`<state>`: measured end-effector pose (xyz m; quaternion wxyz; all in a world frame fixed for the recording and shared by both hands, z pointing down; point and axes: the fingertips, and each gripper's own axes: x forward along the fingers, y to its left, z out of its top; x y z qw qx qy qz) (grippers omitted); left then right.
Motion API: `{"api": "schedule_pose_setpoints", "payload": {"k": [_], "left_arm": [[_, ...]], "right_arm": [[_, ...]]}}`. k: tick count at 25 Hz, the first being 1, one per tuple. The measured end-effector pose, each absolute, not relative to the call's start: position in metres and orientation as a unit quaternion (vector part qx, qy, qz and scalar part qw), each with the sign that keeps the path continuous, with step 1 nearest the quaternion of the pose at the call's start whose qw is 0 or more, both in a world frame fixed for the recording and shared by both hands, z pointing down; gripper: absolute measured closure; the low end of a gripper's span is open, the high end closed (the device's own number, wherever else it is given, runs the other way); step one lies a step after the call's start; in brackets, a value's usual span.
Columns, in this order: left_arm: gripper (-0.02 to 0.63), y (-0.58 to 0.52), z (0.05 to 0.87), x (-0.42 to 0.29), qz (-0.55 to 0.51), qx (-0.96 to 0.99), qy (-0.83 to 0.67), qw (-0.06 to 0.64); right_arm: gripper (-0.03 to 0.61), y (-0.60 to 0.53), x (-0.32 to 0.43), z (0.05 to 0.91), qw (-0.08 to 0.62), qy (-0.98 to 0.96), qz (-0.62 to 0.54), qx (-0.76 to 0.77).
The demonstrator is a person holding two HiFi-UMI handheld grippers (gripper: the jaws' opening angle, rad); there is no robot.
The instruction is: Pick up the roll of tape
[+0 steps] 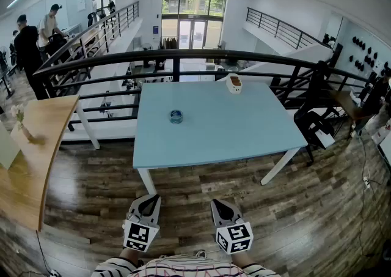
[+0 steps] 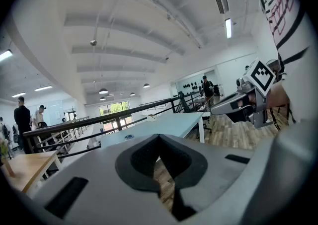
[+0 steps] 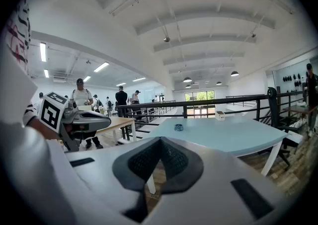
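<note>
Plainly, both pairs of jaws are pressed fully together, with nothing between them. The left gripper (image 2: 159,169) has smooth grey plastic jaws that meet along a straight seam, lined by dark rubber pads (image 2: 136,162) forming a diamond-shaped hollow. The right gripper (image 3: 158,169) is built the same, though its black pads look finely ribbed. In the head view both sit at 6 o'clock over the dark plank floor (image 1: 201,187), short of the tabletop's near edge. The roll of tape (image 1: 176,116), a small bluish ring lying flat, rests on the pale blue matte tabletop (image 1: 244,129) at about 9 o'clock from its centre, well apart from both grippers. A small white box (image 1: 234,84) stands at 1 o'clock near the far edge, just before the black metal railing (image 1: 183,54).
</note>
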<state>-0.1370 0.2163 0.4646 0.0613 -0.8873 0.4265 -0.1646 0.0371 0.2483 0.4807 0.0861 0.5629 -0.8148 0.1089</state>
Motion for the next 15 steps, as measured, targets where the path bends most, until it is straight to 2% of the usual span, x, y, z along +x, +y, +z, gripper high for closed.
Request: {"api": "schedule_pose_setpoints", "payload": {"k": [8, 12, 13, 15], "left_arm": [[0.588, 0.214, 0.473, -0.103, -0.154, -0.889, 0.428, 0.060], [0.566, 0.215, 0.487, -0.083, -0.157, -0.887, 0.432, 0.041], [0.534, 0.216, 0.491, -0.078, -0.158, -0.886, 0.434, 0.037], [0.447, 0.218, 0.499, -0.069, -0.164, -0.885, 0.435, 0.030]], "right_arm": [[0.549, 0.239, 0.061, 0.482, 0.051, -0.830, 0.121, 0.542], [0.543, 0.234, 0.079, 0.487, 0.046, -0.836, 0.128, 0.532], [0.525, 0.233, 0.083, 0.489, 0.047, -0.838, 0.128, 0.528], [0.394, 0.231, 0.092, 0.496, 0.049, -0.841, 0.134, 0.521]]}}
